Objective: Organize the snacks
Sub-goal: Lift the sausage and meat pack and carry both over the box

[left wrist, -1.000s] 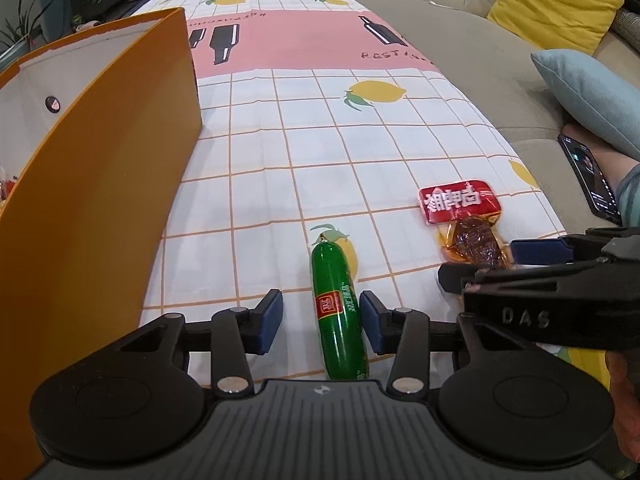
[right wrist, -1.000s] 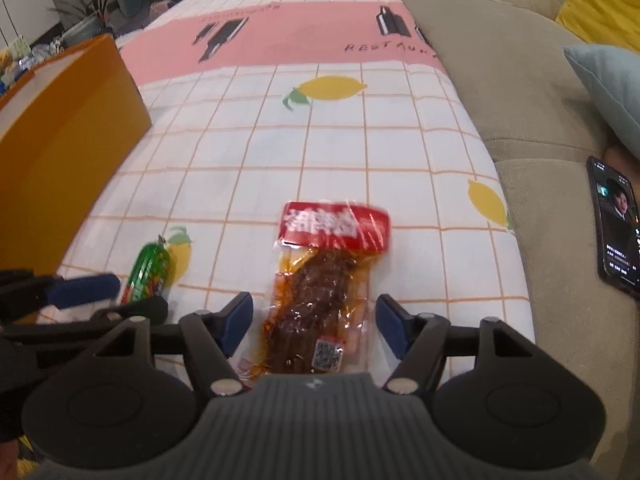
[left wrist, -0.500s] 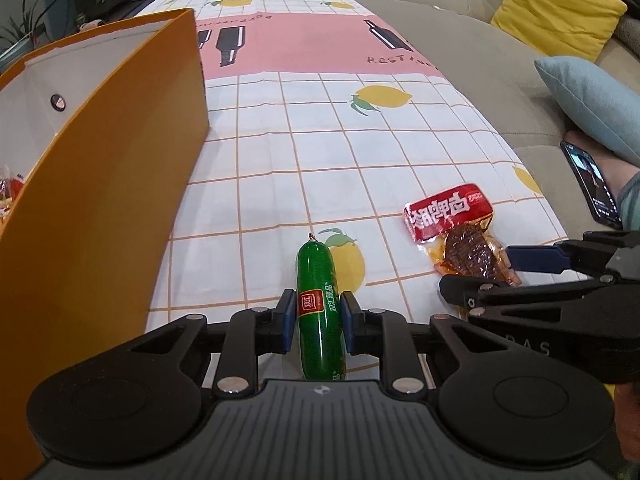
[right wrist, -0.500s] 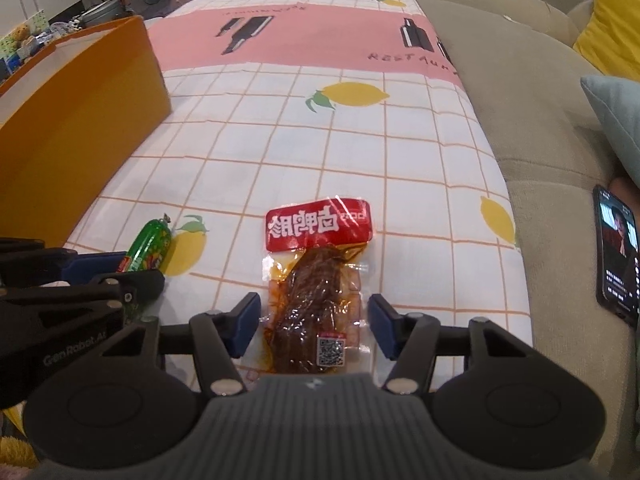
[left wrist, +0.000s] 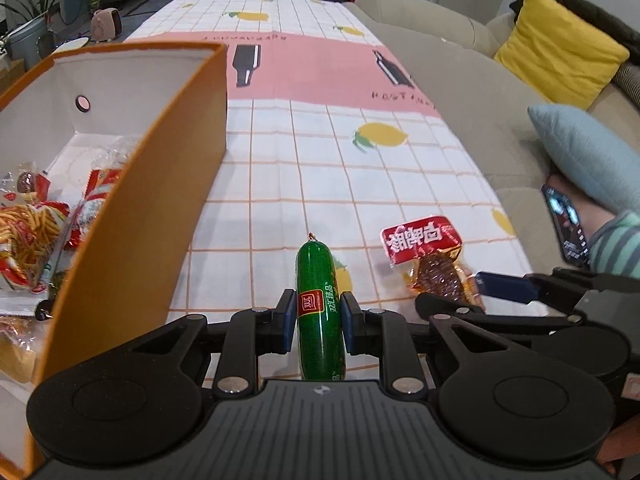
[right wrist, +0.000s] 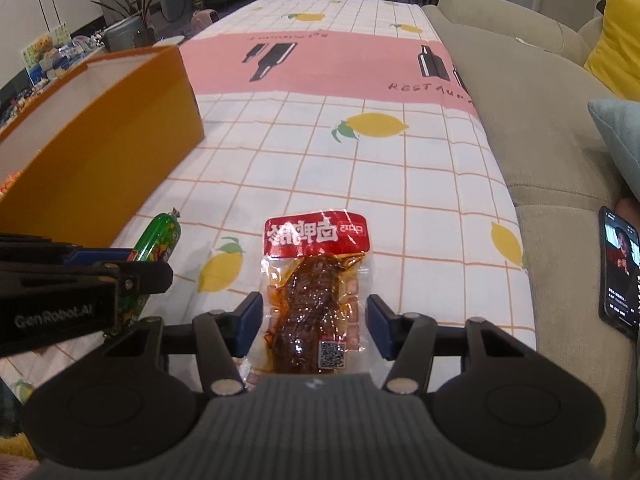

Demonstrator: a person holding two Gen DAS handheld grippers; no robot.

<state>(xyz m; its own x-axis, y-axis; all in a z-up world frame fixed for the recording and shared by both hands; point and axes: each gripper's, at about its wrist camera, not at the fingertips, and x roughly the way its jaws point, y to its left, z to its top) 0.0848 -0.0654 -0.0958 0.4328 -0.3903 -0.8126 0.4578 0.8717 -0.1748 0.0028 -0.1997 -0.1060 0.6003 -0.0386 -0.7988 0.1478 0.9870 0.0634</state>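
Left gripper (left wrist: pixel 314 322): clamped on the green sausage (left wrist: pixel 319 312), one blue pad pressed to each side of the red label (the sausage runs lengthwise between the fingers, its tied tip pointing away from the camera).

Right gripper (right wrist: pixel 314 326): jaws closing, the meat snack packet (right wrist: pixel 318 292) lying between them; a narrow gap shows between each pad and the packet's clear edge, so nothing is gripped.

Meat snack packet: flat on the tablecloth (right wrist: pixel 360 184), red printed header at the far end, code sticker at the near end.

Orange box (left wrist: pixel 132 216): stands on the cloth to the left of the sausage, open at the top; inside lie several snack bags (left wrist: pixel 28 240) in red, white and clear wrappers.

Sofa (right wrist: pixel 532 128): runs along the right edge of the cloth, with a yellow cushion (left wrist: pixel 560 50) and a blue cushion (left wrist: pixel 588 152).

Phone (right wrist: pixel 620 272): lit screen, lying on the sofa seat near the packet (well clear of both grippers).
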